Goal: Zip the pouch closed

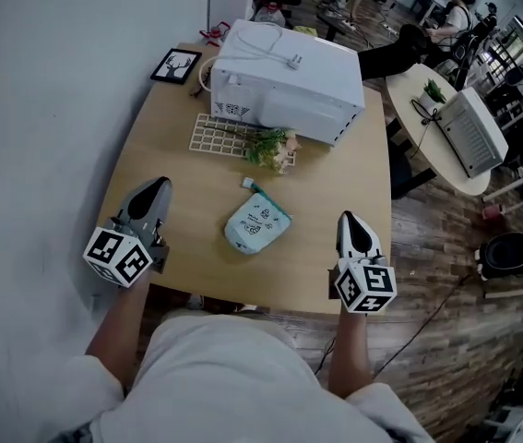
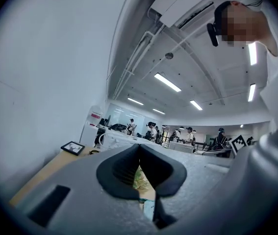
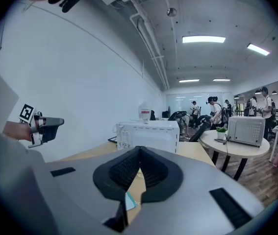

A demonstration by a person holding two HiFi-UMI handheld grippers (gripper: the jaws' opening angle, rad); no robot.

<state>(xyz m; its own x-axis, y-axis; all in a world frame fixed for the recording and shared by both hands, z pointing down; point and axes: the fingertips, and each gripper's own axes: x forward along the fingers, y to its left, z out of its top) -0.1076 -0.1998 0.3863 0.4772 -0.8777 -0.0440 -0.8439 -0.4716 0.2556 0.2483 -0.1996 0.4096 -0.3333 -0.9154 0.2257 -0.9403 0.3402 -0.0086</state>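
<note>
Looked down on a pale wooden surface (image 1: 150,155) set against a white wall, with a busy office beyond its far edge. Found the pouch (image 1: 255,226), light teal with small printed drawings, lying flat near the middle of the front edge, touched by neither gripper. Saw the left gripper (image 1: 156,185) held over the front left corner, closed tight on nothing. Saw the right gripper (image 1: 350,218) over the front right corner, likewise closed and empty. Noted a white box-shaped appliance (image 1: 284,77) along the far edge, a grid mat (image 1: 217,135) and a leafy sprig (image 1: 270,146) just before it, and a framed picture (image 1: 175,65) at the far left corner.
</note>
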